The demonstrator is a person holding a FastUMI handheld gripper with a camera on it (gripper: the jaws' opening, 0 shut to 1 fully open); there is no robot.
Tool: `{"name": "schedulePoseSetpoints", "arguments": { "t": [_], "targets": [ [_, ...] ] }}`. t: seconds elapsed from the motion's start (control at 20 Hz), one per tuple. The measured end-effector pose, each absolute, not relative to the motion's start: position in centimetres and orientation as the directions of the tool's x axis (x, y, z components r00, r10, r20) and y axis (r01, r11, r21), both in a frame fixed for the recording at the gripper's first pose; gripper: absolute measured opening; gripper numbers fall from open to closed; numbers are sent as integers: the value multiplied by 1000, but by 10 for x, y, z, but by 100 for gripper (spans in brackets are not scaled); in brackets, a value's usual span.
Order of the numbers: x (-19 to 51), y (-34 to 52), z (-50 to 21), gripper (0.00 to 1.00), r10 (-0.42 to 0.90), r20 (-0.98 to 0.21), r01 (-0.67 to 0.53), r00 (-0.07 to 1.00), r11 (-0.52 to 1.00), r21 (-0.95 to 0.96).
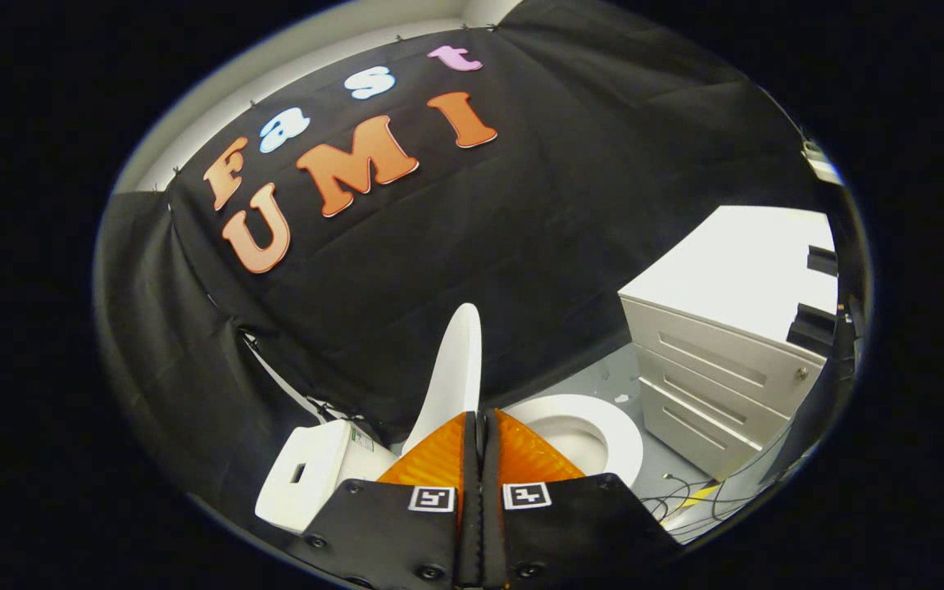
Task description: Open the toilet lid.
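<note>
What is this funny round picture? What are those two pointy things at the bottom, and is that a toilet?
Yes, that is a toilet! The picture comes from a small camera that rides on a grabbing tool that a person holds in one hand. The camera's lens bends everything, so the room looks round. The two pointy things are the tool's fingers, pressed together with nothing held between them.

Just beyond the fingers stands the white toilet lid, lifted up so it stands nearly upright. Beside it you see the open seat ring and bowl. The white box on the other side is the toilet's tank.

Further off stands a white cabinet with drawers, some cables lie on the floor, and black cloth hangs behind as the wall.
</note>
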State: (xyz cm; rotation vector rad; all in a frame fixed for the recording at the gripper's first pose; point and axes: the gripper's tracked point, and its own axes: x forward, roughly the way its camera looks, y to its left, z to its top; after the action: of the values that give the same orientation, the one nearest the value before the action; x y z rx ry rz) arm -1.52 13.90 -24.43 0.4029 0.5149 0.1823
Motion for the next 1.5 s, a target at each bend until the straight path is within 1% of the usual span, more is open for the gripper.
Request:
{"name": "schedulePoseSetpoints", "arguments": {
  "t": [0.2,0.6,0.9,1.5],
  "targets": [
    [-17,156,-232,8,270,-436,-102,858,923,371],
    [-24,189,-210,8,295,-423,-151,857,928,341],
    [-30,207,-198,8,290,-418,-154,861,932,329],
    [-47,278,-163,8,314,-385,-249,868,946,210]
  ]
}}
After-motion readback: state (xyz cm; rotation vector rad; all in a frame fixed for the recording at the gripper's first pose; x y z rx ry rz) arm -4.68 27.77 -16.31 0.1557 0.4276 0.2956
